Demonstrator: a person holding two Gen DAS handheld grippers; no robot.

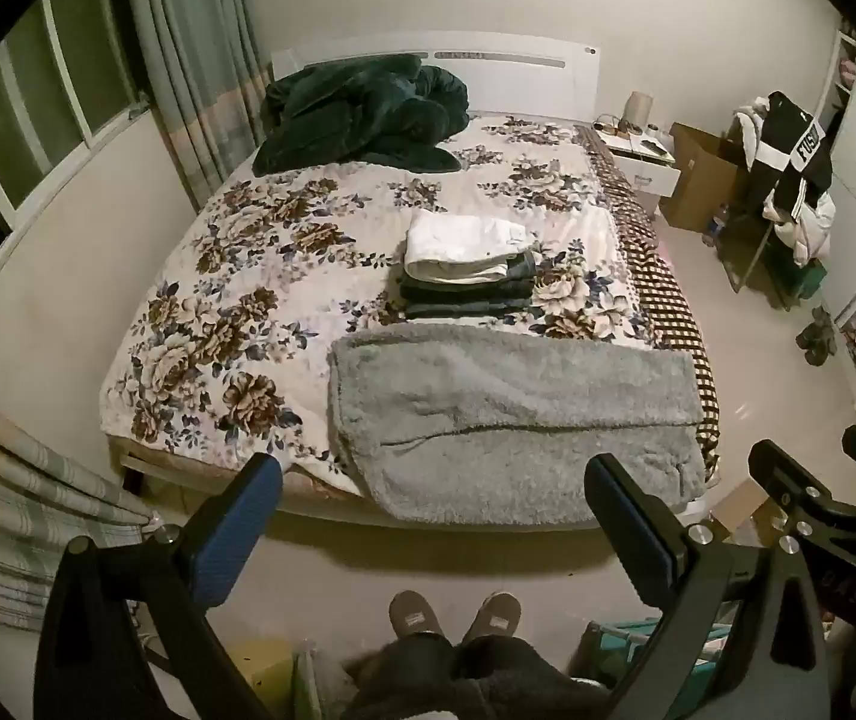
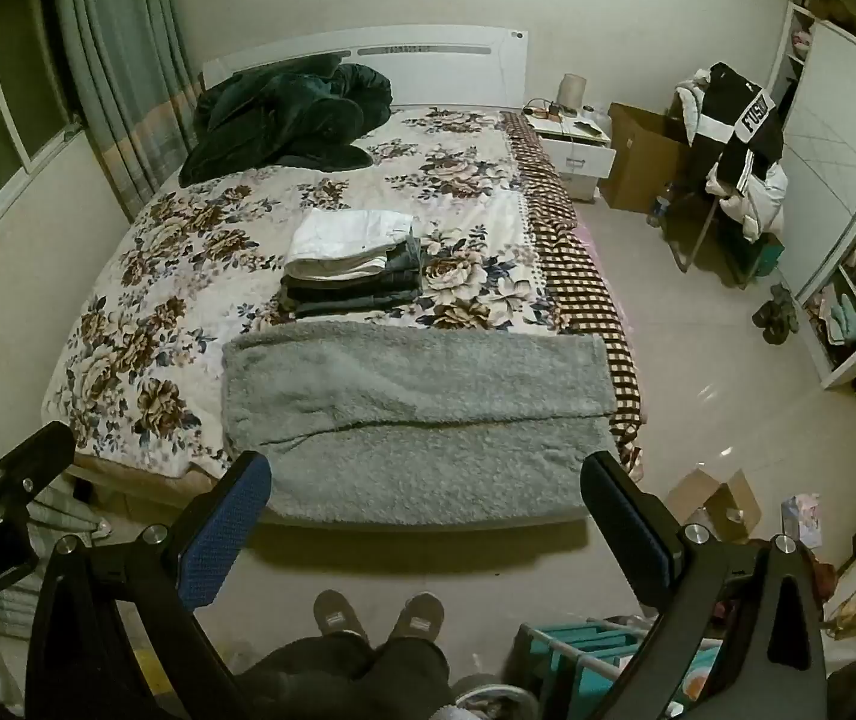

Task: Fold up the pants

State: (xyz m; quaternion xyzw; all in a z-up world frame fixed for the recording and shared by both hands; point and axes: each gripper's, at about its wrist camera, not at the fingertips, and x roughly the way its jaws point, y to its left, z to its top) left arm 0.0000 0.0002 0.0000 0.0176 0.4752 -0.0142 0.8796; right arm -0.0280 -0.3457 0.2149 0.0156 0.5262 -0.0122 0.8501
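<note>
Grey fleece pants [image 1: 512, 420] [image 2: 416, 414] lie folded lengthwise across the foot of the bed, their near edge hanging over the bed's end. Behind them a stack of folded pants [image 1: 467, 267] [image 2: 353, 267] sits on the floral bedspread, white on top of dark pairs. My left gripper [image 1: 434, 474] is open, held in the air in front of the bed's end with nothing between its fingers. My right gripper [image 2: 425, 471] is open too and empty, level with the hanging edge of the grey pants. Both stand apart from the cloth.
A dark green blanket [image 1: 362, 114] is heaped at the headboard. A person's slippered feet [image 1: 455, 612] stand on the tiled floor before the bed. To the right are a nightstand [image 2: 575, 144], cardboard boxes [image 2: 638, 156], a clothes-laden chair [image 2: 740, 162] and a teal rack [image 2: 596, 654].
</note>
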